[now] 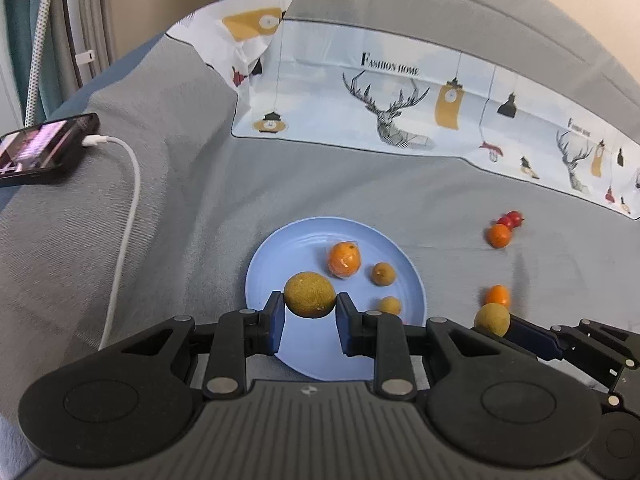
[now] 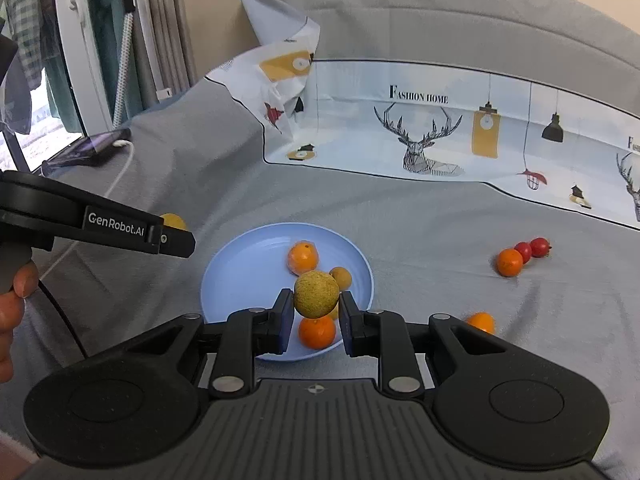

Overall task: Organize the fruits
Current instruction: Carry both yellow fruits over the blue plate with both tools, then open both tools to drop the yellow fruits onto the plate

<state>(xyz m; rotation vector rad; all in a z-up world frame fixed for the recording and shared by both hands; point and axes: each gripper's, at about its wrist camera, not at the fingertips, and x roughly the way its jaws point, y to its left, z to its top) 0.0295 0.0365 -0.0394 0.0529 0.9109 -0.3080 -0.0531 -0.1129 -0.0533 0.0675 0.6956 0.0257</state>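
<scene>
Two tools each clamp a yellow-green fruit above the blue plate [image 1: 260,264]: left tool [image 1: 310,307] on one fruit [image 1: 309,294], right tool [image 2: 313,307] on another [image 2: 316,294].

I was working in a home, in what looked like a living room or bedroom. Ahead of my tool stretched a grey fabric cover [image 2: 420,216], soft and creased, rising into a padded back like a sofa or bed. A printed cloth [image 2: 440,128] lay across it beyond the tool, patterned with deer heads and hanging lamps and lettered "Fashion home". To the far left a phone [image 1: 44,148] rested on the raised grey edge with a white charging cable [image 1: 128,216] plugged in. Behind it hung curtains [image 2: 164,28] beside a window frame [image 2: 80,44]. A blue plate [image 2: 240,264] sat directly on the fabric.
</scene>
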